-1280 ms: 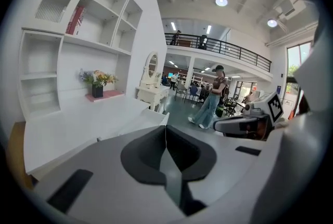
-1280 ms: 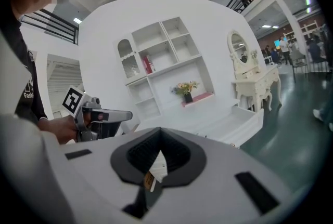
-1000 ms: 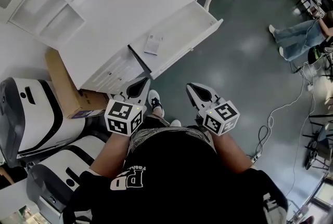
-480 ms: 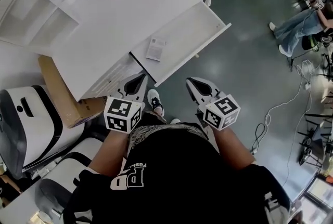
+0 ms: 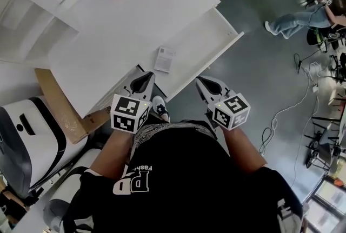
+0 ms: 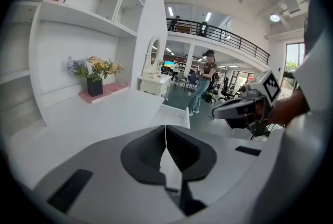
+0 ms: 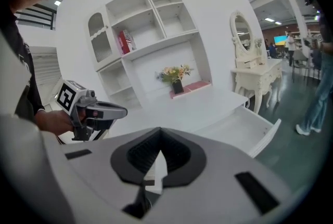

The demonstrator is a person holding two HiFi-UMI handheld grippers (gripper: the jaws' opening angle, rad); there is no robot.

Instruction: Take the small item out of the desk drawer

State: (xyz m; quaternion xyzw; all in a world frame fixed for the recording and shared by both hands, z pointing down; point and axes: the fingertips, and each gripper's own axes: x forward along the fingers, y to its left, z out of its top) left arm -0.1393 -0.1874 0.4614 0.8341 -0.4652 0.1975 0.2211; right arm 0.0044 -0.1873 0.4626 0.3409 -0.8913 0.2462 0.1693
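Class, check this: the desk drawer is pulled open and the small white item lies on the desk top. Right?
No: the head view shows the small white item lying inside the drawer, not on the desk top. The drawer is open.

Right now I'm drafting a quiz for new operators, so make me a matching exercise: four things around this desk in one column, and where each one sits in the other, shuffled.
Things:
1. small white item
2. flower pot
3. red book
4. cardboard box

Places:
A. on an upper shelf
B. beside the desk, down at floor level
C. in the open drawer
D. on the pink mat

Pairs: 1-C, 2-D, 3-A, 4-B.
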